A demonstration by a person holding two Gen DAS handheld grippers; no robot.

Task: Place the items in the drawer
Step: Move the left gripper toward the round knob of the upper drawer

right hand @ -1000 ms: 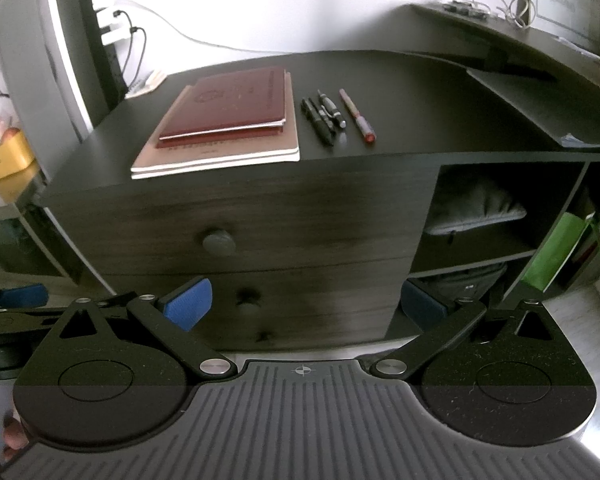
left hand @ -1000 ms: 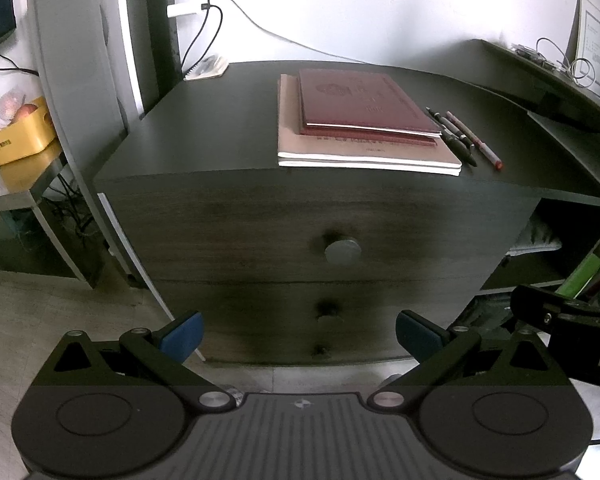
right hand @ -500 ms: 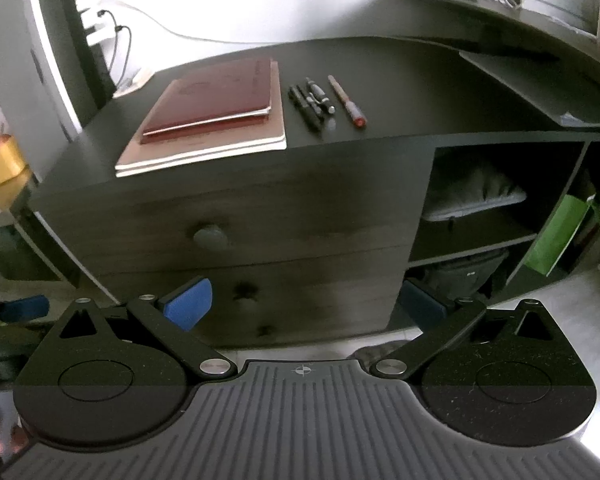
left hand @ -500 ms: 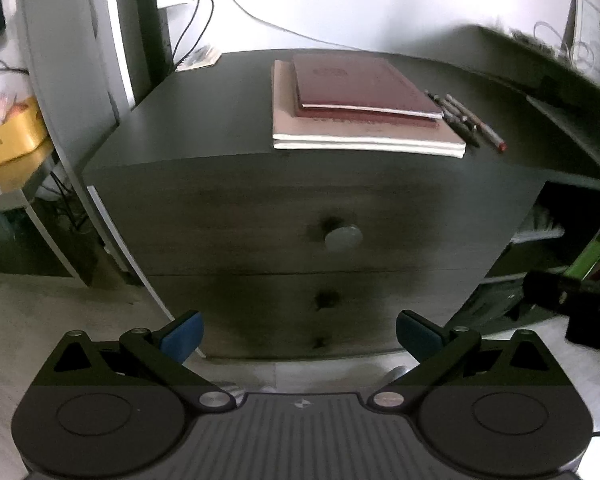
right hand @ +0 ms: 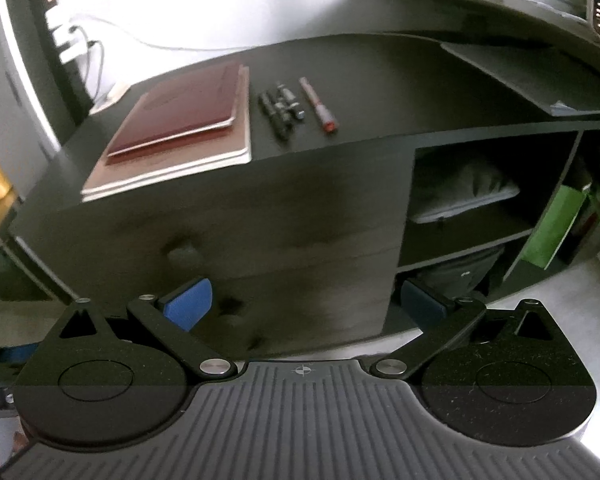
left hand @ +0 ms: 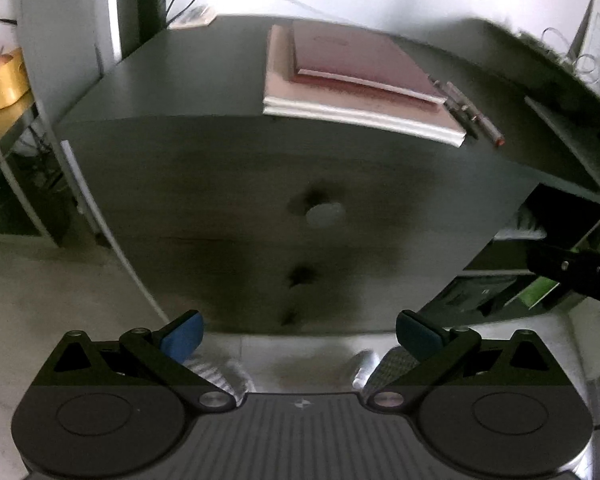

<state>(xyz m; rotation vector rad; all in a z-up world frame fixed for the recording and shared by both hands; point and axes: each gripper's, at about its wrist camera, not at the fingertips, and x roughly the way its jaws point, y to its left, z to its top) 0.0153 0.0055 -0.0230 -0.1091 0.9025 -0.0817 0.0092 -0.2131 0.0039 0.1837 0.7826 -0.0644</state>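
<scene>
Drawer (left hand: 300,196) shut, top of cabinet front; stiff, pull by round knob (left hand: 324,214). Books (right hand: 180,120) and pens (right hand: 284,108) on top, light, rigid. Left gripper (left hand: 298,334) and right gripper (right hand: 306,300) both spread apart, empty.

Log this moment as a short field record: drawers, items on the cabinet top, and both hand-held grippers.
top drawer: closed, round knob
lower drawers: closed
notebooks: stacked on the cabinet top, maroon one uppermost
pens: dark ones lying side by side, right of the notebooks
red pen: right of the dark pens
left hand-held gripper: open, empty, facing the drawers
right hand-held gripper: open, empty
items in drawer: none yet
</scene>
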